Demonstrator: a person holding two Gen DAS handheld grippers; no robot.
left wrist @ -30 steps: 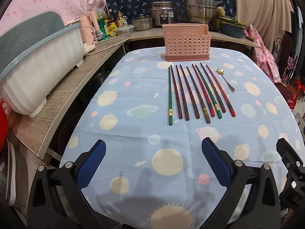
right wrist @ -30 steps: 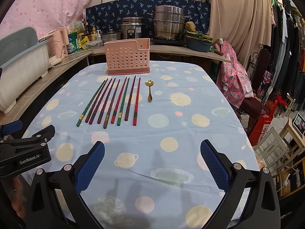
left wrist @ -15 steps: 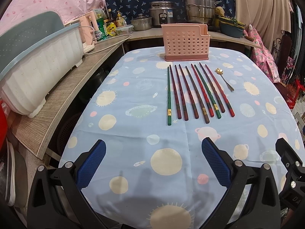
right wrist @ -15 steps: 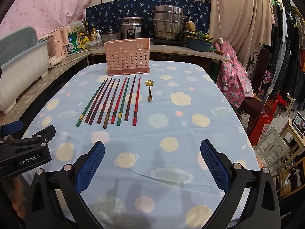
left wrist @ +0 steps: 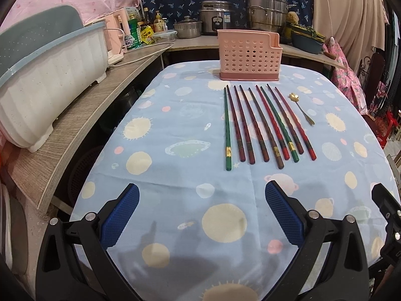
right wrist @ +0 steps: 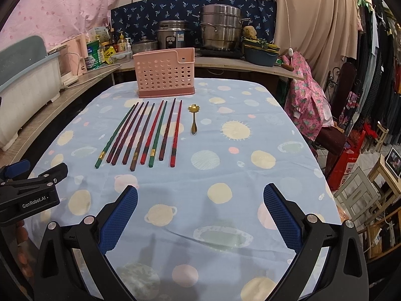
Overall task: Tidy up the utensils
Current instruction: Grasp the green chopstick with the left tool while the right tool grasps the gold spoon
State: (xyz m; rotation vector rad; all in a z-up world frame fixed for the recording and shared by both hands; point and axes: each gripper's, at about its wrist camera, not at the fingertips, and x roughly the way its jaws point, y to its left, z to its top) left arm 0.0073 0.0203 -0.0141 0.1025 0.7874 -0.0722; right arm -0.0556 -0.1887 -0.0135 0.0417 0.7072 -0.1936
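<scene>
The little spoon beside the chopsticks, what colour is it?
Gold; the spoon shows best in the right wrist view.

Nine chopsticks (left wrist: 260,125) lie side by side in one row on the table (left wrist: 175,130): two green, the rest red or dark reddish-brown. One gold spoon (left wrist: 302,110) with a flower-shaped bowl lies just right of the row. One pink perforated utensil holder (left wrist: 248,55) stands at the far end. On the far counter stand one rice cooker (left wrist: 216,22), one stacked steel steamer pot (left wrist: 267,10) and one small lidded pot (left wrist: 188,28). One white dish-drainer bin (left wrist: 47,82) sits on the left shelf.
</scene>
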